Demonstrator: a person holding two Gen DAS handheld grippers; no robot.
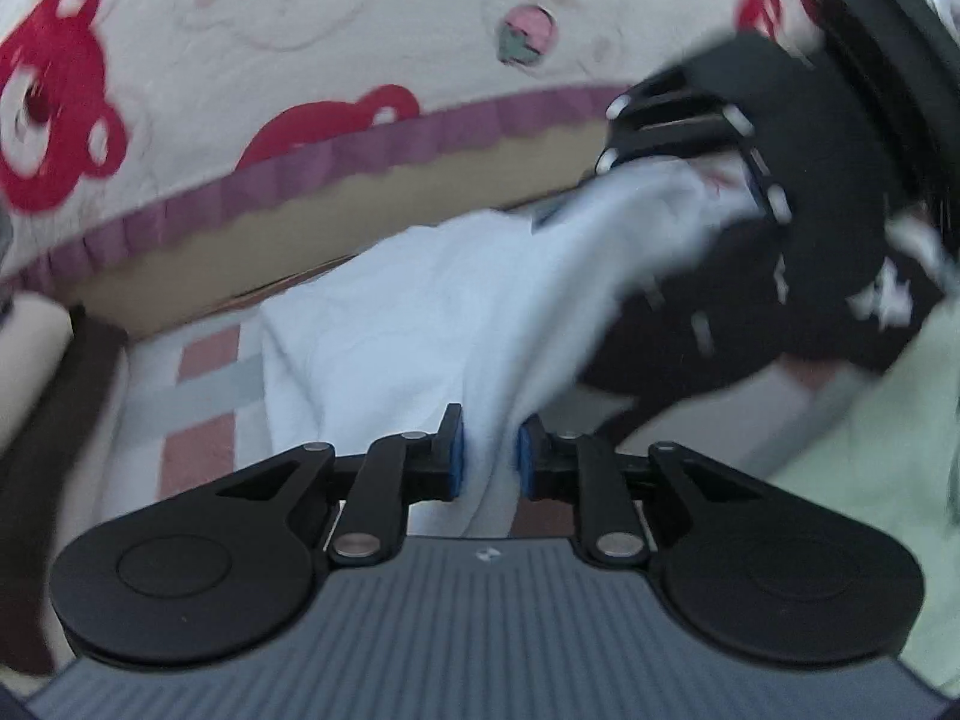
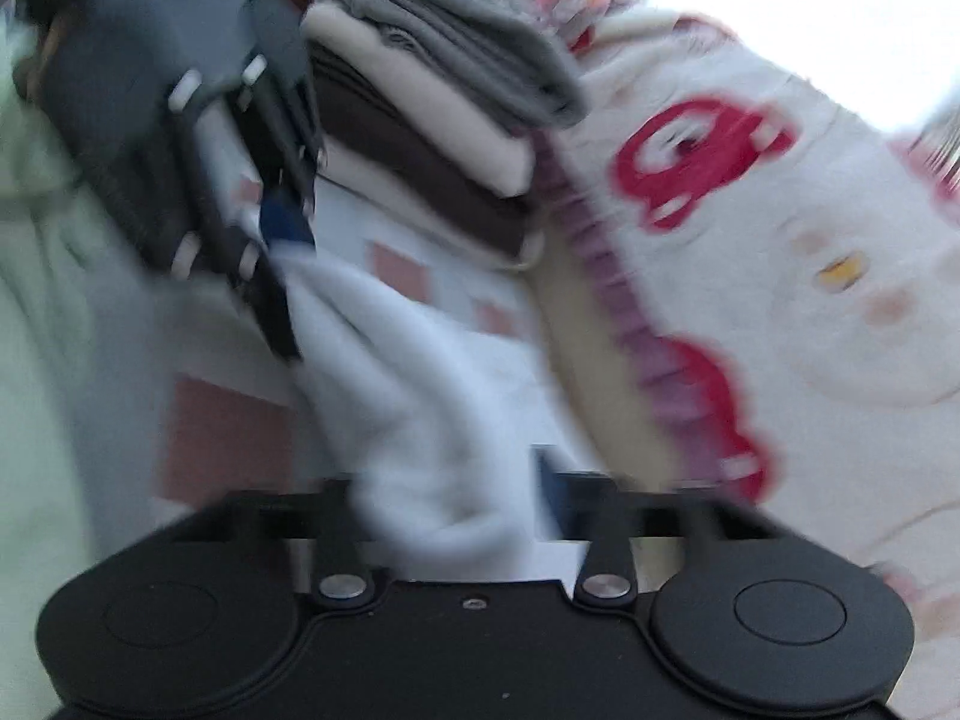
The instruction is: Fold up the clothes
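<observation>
Stack of folded grey, cream and brown clothes [image 2: 432, 114] is finished; crumpled white cloth garment [image 1: 432, 312] is pinched, unfolded, by left gripper [image 1: 489, 450] and right gripper [image 2: 444, 510] jaws.

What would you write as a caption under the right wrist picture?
Both grippers, right and left, hold a white garment stretched between them, beside a stack of folded clothes.

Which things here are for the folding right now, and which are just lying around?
For the job:
white garment
left hand-held gripper
right hand-held gripper

Just lying about:
stack of folded clothes
bear-print blanket
pale green cloth
</observation>
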